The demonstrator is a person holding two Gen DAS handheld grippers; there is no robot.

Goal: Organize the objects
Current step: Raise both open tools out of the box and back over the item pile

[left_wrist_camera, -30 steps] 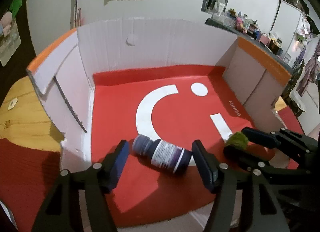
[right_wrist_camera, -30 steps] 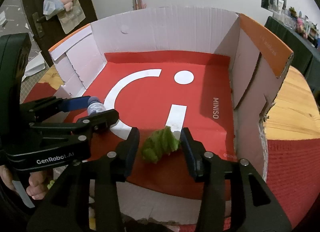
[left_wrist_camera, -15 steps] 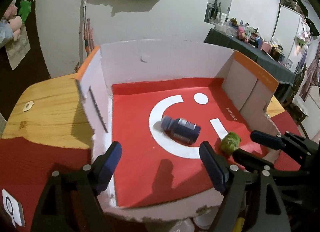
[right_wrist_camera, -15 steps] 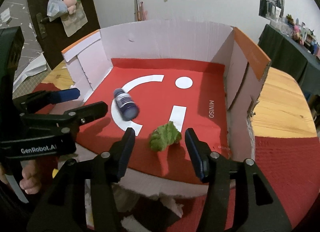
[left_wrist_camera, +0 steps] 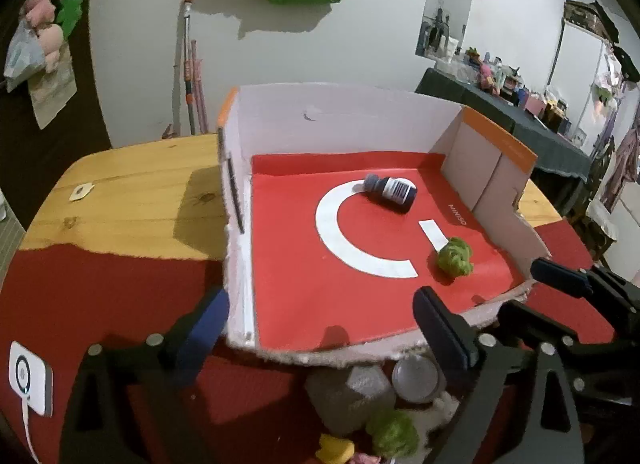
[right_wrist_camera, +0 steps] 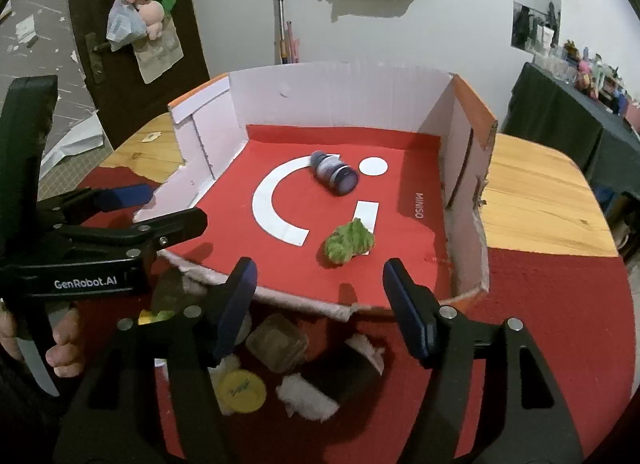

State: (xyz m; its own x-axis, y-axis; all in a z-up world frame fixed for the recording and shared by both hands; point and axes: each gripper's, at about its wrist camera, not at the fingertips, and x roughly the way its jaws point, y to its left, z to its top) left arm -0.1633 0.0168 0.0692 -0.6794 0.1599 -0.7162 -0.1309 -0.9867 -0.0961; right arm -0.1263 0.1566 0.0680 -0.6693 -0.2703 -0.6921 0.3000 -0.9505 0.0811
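Holding both grippers outside box's torn near edge. Left gripper jaws just been opening, spread wide, nothing between. Right gripper jaws just been opening, spread, gripping nothing. Dark bottle lying on side on red floor of cardboard box; green fuzzy lump resting near front, apart from bottle.

Box walled on three sides, near side open.
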